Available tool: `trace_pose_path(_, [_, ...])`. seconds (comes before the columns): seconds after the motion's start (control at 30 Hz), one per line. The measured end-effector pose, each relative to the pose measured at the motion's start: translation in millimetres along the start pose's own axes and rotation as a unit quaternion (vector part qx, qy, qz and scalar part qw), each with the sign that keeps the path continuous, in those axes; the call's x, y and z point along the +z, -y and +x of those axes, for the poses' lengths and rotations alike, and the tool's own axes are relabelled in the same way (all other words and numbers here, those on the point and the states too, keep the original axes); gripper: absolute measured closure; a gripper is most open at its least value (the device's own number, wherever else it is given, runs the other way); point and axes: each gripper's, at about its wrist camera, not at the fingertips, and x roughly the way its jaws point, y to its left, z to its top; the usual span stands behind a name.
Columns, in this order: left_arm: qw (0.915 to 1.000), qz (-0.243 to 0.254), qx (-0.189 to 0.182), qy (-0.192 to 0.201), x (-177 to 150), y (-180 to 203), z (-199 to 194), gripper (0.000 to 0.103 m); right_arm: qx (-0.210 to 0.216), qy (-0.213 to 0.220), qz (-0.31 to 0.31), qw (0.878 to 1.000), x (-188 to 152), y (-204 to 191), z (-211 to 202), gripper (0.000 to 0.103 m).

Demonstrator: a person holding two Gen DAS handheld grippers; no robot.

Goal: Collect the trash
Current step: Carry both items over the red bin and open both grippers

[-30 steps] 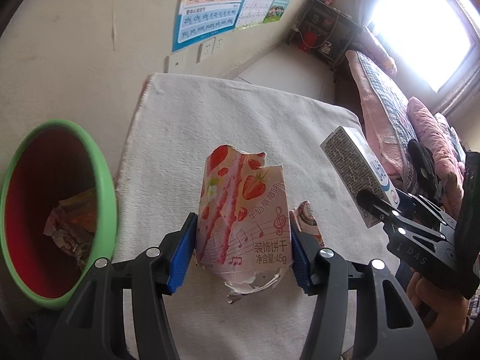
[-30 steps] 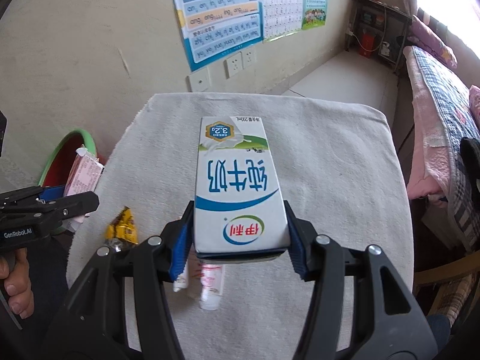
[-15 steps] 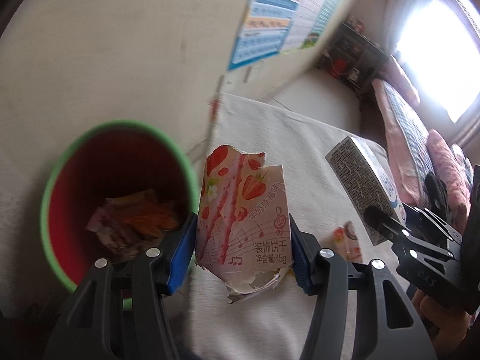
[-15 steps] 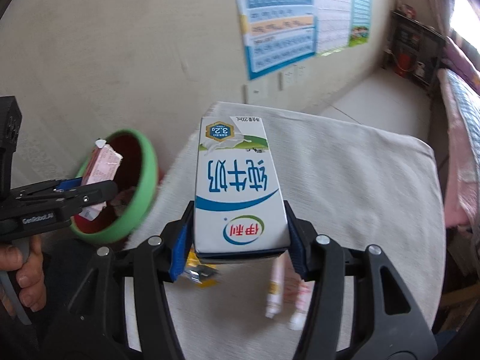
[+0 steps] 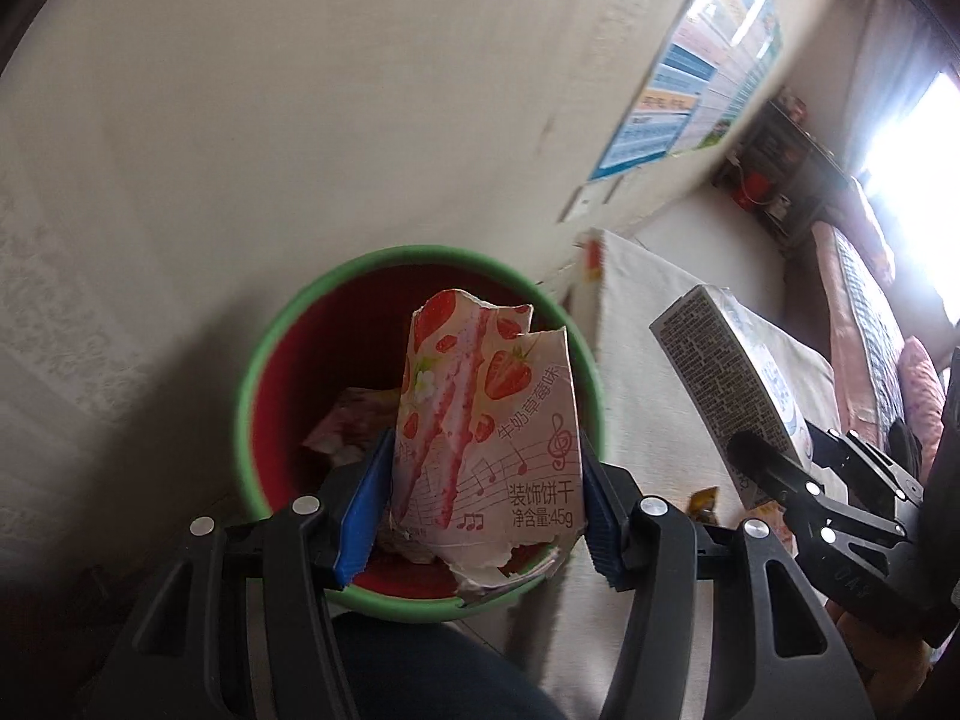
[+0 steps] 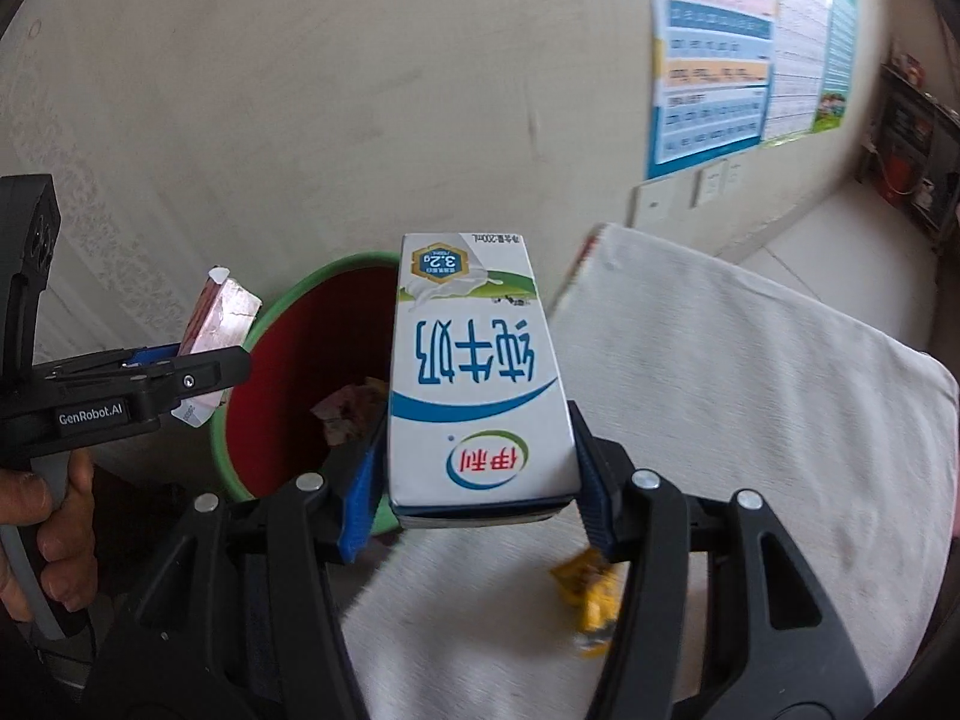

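My left gripper (image 5: 480,510) is shut on a torn pink strawberry biscuit wrapper (image 5: 486,438) and holds it over the mouth of the green-rimmed red bin (image 5: 270,360), which has crumpled wrappers inside. My right gripper (image 6: 474,498) is shut on a white and blue milk carton (image 6: 474,378), held near the bin's rim (image 6: 300,294) at the table's left edge. The carton also shows in the left wrist view (image 5: 720,384). The left gripper with its wrapper (image 6: 219,315) shows in the right wrist view.
The table is covered with a white towel (image 6: 750,390). A yellow wrapper (image 6: 591,594) lies on it below my right gripper. A wall with posters (image 6: 714,60) stands behind. A bed (image 5: 870,312) is at the far right.
Both grippers have moved left with their loads. The left gripper went from above the towel to over the bin. The right gripper now has the bin straight ahead.
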Motion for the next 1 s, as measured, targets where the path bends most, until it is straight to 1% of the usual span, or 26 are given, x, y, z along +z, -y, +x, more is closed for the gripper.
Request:
trace_pose_path(0.1, [0.9999, -0.011, 0.004, -0.007, 1, -16, 2, 0.049, 0.01, -0.007, -0.011, 1.0, 2, -15, 10, 0.05])
trace_pose_path(0.2, [0.9998, -0.019, 0.0, -0.009, 0, -21, 2, 0.049, 0.027, -0.02, -0.024, 0.999, 5, -29, 24, 0.05])
trace_pose_path(0.4, [0.9996, -0.025, 0.004, -0.007, -2, -30, 1, 0.049, 0.027, -0.032, -0.04, 0.998, 6, -43, 41, 0.05])
trace_pose_path(0.63, [0.9993, -0.037, -0.006, -0.003, 5, -45, -3, 0.048, 0.03, -0.038, -0.052, 0.997, 13, -52, 50, 0.05])
trace_pose_path(0.7, [0.9992, -0.038, -0.007, 0.002, 9, -44, -4, 0.042, 0.036, -0.043, -0.056, 0.997, 16, -57, 54, 0.049])
trace_pose_path(0.73, [0.9992, -0.039, -0.006, 0.004, 10, -44, -5, 0.039, 0.04, -0.047, -0.059, 0.996, 16, -59, 55, 0.047])
trace_pose_path(0.77, [0.9991, -0.041, -0.004, 0.006, 11, -44, -5, 0.029, 0.038, -0.046, -0.064, 0.996, 16, -61, 56, 0.042])
trace_pose_path(0.8, [0.9989, -0.045, -0.007, 0.012, 11, -45, -6, 0.02, 0.03, -0.045, -0.069, 0.996, 15, -63, 56, 0.025])
trace_pose_path(0.83, [0.9986, -0.048, -0.012, 0.018, 11, -45, -8, 0.017, 0.026, -0.041, -0.071, 0.996, 14, -64, 54, 0.016])
trace_pose_path(0.87, [0.9983, -0.053, -0.012, 0.024, 11, -46, -10, 0.012, 0.025, -0.037, -0.073, 0.996, 13, -64, 53, 0.014])
trace_pose_path(0.9, [0.9979, -0.057, -0.008, 0.028, 10, -47, -11, 0.01, 0.023, -0.038, -0.073, 0.996, 12, -63, 52, 0.013])
trace_pose_path(1.0, [0.9971, -0.07, -0.009, 0.029, 6, -51, -10, 0.008, 0.018, -0.047, -0.069, 0.996, 7, -59, 54, 0.009])
